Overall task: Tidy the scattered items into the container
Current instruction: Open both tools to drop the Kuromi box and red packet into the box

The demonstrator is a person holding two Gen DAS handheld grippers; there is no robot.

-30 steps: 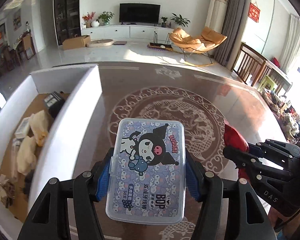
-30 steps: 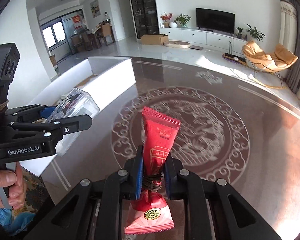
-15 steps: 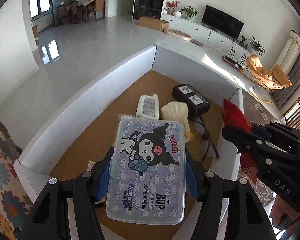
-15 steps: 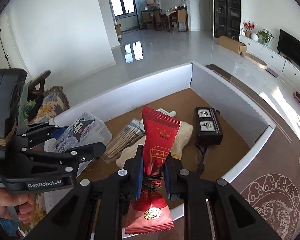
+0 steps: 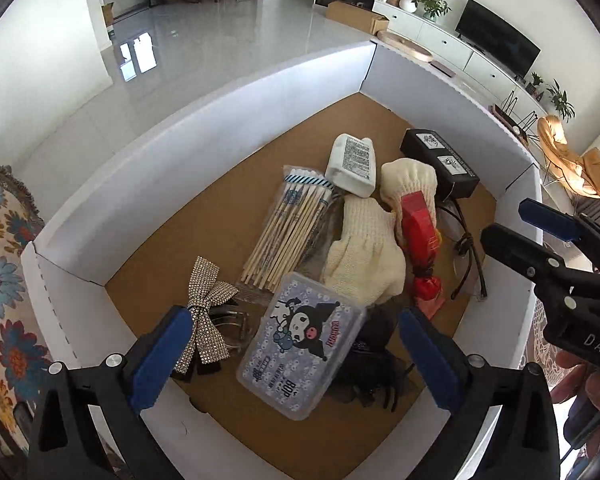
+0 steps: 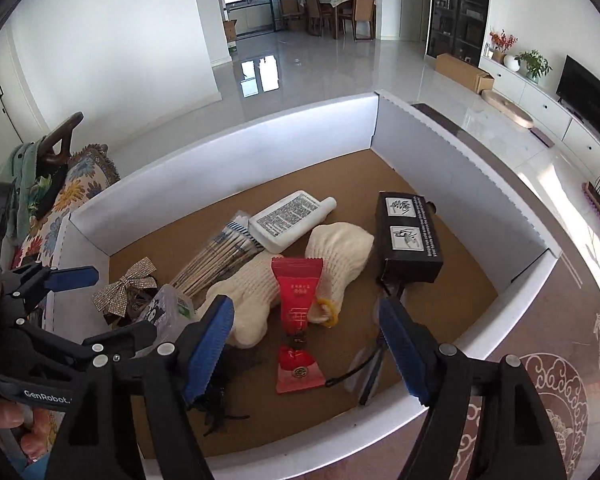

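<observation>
A white-walled cardboard box (image 5: 220, 120) (image 6: 220, 160) with a brown floor lies below both grippers. A clear plastic case with a cartoon print (image 5: 300, 344) (image 6: 168, 304) rests tilted on the items inside. My left gripper (image 5: 292, 320) (image 6: 60, 280) hangs above it, its jaws opening wide and not touching the case. A red snack packet (image 5: 420, 232) (image 6: 300, 300) lies on cream knit gloves (image 5: 364, 248) in the box. My right gripper (image 6: 304, 306) (image 5: 540, 224) is over it, jaws opening, with nothing pressed between the blue pads.
The box also holds a pack of cotton swabs (image 5: 292, 224), a white bottle (image 5: 352, 164), a black power adapter (image 5: 440, 160) with its cable, a rhinestone bow (image 5: 208, 308) and a dark hair clip (image 5: 372, 376). A floral cushion (image 5: 4, 260) lies left; the patterned table (image 6: 560, 360) lies right.
Both grippers swung from over the table to over the box, then opened. The plastic case and the red packet left the jaws and now lie inside the box.
</observation>
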